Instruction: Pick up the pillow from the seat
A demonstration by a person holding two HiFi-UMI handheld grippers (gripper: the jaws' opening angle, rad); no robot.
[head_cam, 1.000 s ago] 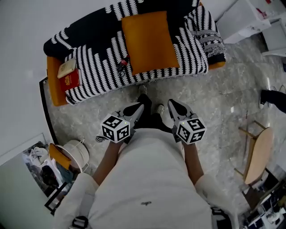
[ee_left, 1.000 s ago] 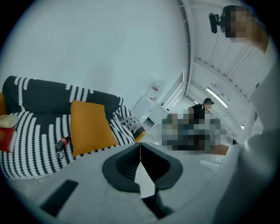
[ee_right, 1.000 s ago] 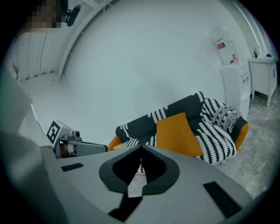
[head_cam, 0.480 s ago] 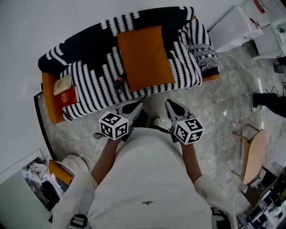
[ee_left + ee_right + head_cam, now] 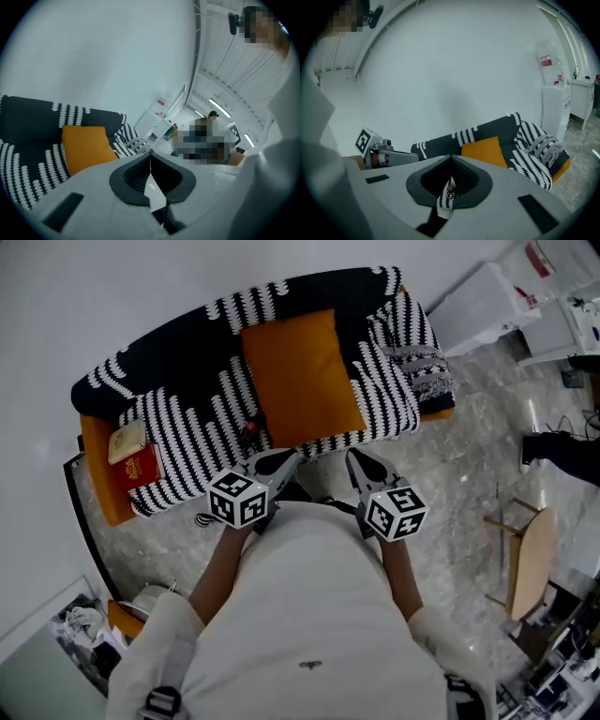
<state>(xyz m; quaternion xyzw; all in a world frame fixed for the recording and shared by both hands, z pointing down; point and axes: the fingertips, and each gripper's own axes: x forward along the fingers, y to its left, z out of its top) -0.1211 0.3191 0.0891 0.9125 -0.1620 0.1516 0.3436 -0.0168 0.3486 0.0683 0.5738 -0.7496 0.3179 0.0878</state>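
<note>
The orange pillow [image 5: 302, 379] lies flat on the middle of the sofa seat, on a black-and-white striped throw [image 5: 197, 427]. My left gripper [image 5: 286, 457] and right gripper [image 5: 353, 457] are held side by side in front of my body, tips at the sofa's front edge, just short of the pillow. Both are shut with nothing between the jaws. In the left gripper view the pillow [image 5: 84, 147] shows left of the shut left gripper [image 5: 150, 155]. From the right gripper view the pillow [image 5: 485, 151] lies beyond and right of the shut right gripper [image 5: 451, 157].
Two books [image 5: 131, 454] lie at the sofa's left end and a small dark object [image 5: 250, 430] sits on the seat beside the pillow. A white cabinet [image 5: 483, 306] stands to the right, a wooden stool [image 5: 530, 563] at lower right. A person's foot [image 5: 562, 451] is at the right edge.
The sofa has come nearer in the head view; both grippers have advanced from the floor in front to the sofa's front edge. Both stayed shut.
</note>
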